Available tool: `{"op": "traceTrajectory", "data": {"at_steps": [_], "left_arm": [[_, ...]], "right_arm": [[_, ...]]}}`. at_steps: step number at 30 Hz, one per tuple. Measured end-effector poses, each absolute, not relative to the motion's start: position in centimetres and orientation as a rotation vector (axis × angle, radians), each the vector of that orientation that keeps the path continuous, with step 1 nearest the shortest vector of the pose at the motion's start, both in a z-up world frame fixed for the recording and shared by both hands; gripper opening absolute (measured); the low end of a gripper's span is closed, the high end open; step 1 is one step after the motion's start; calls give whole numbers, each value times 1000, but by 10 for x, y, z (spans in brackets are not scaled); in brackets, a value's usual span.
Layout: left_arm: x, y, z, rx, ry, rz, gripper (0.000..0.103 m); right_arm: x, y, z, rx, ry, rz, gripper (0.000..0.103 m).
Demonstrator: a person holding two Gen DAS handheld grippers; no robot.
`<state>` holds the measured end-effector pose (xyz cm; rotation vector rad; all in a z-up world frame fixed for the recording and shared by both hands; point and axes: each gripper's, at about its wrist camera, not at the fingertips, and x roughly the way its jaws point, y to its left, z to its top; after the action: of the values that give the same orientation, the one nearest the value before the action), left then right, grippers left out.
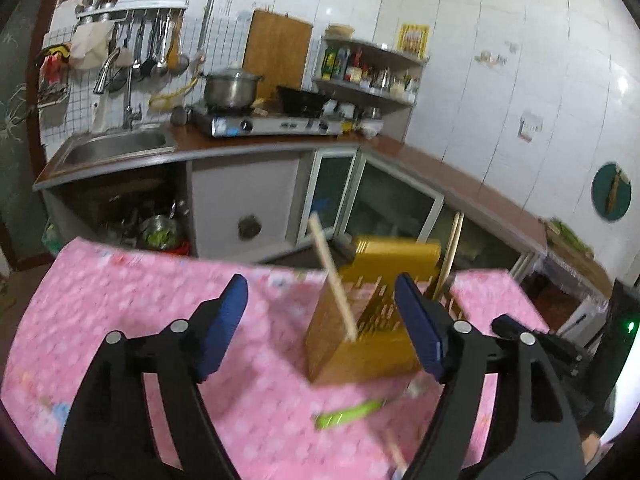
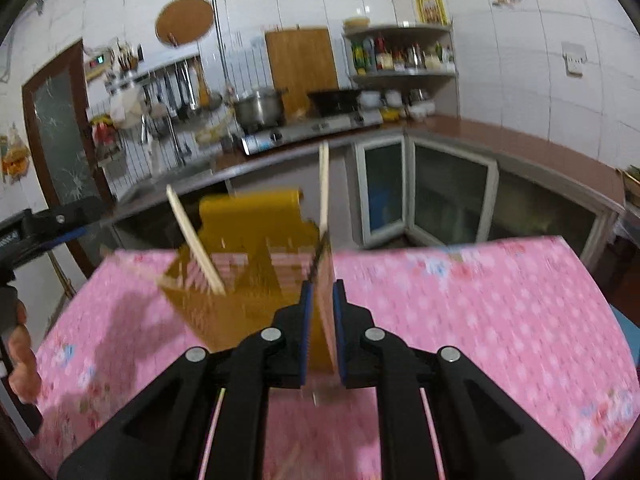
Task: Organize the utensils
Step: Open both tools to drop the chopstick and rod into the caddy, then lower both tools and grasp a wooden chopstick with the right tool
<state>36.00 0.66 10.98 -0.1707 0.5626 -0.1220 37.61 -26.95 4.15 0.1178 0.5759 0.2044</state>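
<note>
A yellow slotted utensil holder [image 1: 360,344] [image 2: 248,232] stands on the pink tablecloth [image 1: 120,320]. One pale chopstick [image 1: 332,276] [image 2: 192,240] leans in its left part. My left gripper [image 1: 320,292] is open just in front of the holder, its blue pads on either side with nothing pressed between them. My right gripper [image 2: 323,286] is shut on a second chopstick [image 2: 324,184] that stands upright at the holder's right side. A green-handled utensil [image 1: 348,414] and another stick [image 1: 394,450] lie on the cloth near me, both blurred.
Beyond the table's far edge run a kitchen counter [image 1: 256,148] with a sink [image 1: 116,148], a stove with a pot [image 1: 232,88] and glass-door cabinets [image 2: 448,196]. A person's hand [image 2: 20,352] holds the left gripper at the table's left edge.
</note>
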Motion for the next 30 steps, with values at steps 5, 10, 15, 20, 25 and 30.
{"op": "traceTrajectory", "data": {"at_steps": [5,10,15,20,25,30], "left_arm": [[333,22,74,-170,666,-121,84],[318,22,29,-174,793,-113,86],[308,16,-4,-120,869,-107,87],[304,22,-26,-117,911,-79,87],[299,25,-36,-103,926,-55,92],[297,26,-38,-98,932,-52,93]], "right_arm": [[346,-270,12,115,699,183,11],[330,-264,-27,126,832,168,11],[318,-257,-47,133,884,157,34],[315,-249,-53,135,914,149,34],[321,-235,-61,125,970,148,33],[327,-220,-74,106,1016,136,31]]}}
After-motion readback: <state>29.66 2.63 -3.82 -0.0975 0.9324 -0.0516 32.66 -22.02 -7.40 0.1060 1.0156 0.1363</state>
